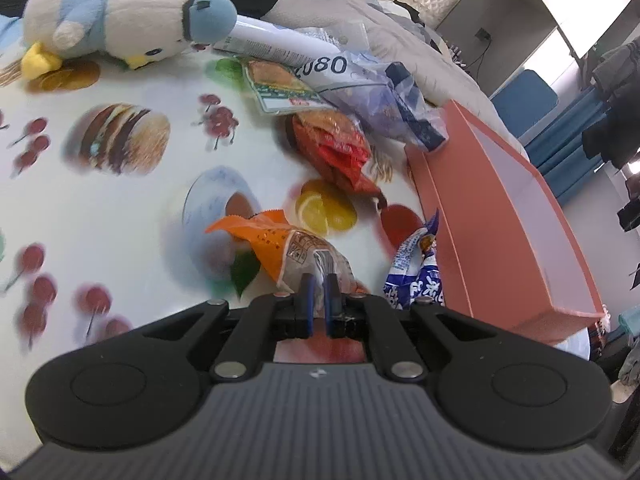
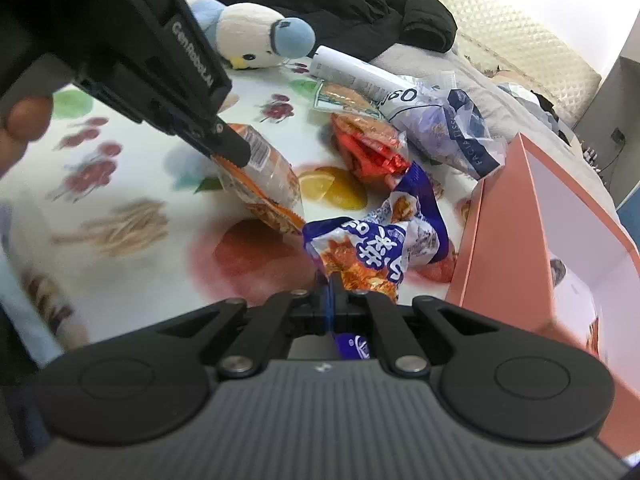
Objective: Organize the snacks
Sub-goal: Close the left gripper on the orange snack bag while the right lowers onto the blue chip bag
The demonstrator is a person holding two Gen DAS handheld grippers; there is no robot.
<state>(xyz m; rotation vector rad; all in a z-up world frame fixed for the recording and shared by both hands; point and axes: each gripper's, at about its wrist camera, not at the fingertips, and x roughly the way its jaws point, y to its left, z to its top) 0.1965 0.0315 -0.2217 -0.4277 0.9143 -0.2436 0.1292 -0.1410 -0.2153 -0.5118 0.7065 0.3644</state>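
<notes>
orange packet point(image 1: 276, 248) clamped in left hand-held gripper point(image 1: 319, 292); blue packet point(image 2: 372, 248) in right point(image 2: 331, 284) — pink box point(image 2: 500, 232) nearly empty; red packet point(image 1: 340, 148) waits.

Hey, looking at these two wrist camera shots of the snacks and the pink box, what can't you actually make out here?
- Pink box contents: right wrist view, its near wall hides most of the inside.
- Blue snack packet: left wrist view, lower part hidden by the left gripper.
- Orange snack packet print: right wrist view, blurred.
- White tube: left wrist view, one end under the plush toy, the other under the plastic bag.
</notes>
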